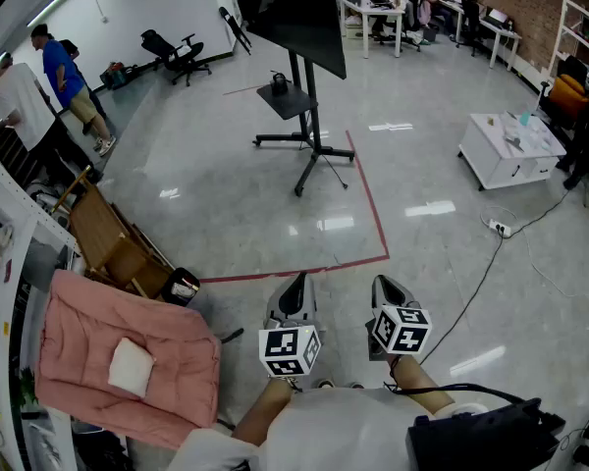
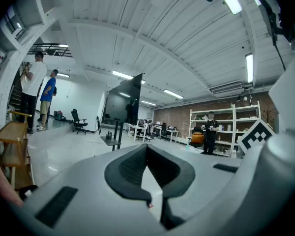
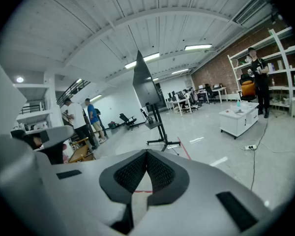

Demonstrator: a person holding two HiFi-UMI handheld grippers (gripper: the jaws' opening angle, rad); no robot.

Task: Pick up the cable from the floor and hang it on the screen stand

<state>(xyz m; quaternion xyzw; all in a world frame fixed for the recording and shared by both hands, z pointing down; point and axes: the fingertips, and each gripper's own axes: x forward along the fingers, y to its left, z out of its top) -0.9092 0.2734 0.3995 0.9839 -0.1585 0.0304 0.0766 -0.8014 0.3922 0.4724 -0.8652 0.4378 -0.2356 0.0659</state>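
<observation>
The screen stand [image 1: 306, 116] with its big black screen [image 1: 304, 13] stands far ahead on the grey floor, also seen in the left gripper view [image 2: 119, 127] and the right gripper view [image 3: 155, 119]. A thin dark cable [image 1: 334, 172] lies on the floor by the stand's base. My left gripper [image 1: 296, 283] [image 2: 147, 149] and right gripper [image 1: 383, 285] [image 3: 147, 154] are held side by side close to my body, well short of the stand. Both are shut with nothing between the jaws.
A red tape line [image 1: 373, 204] marks the floor around the stand. From a power strip [image 1: 499, 229], a long black cord [image 1: 471, 292] runs towards me. A white low table [image 1: 491, 165] stands right. A pink cushioned chair [image 1: 88, 332] and wooden rack [image 1: 108, 238] stand left. People [image 1: 64, 72] stand far left.
</observation>
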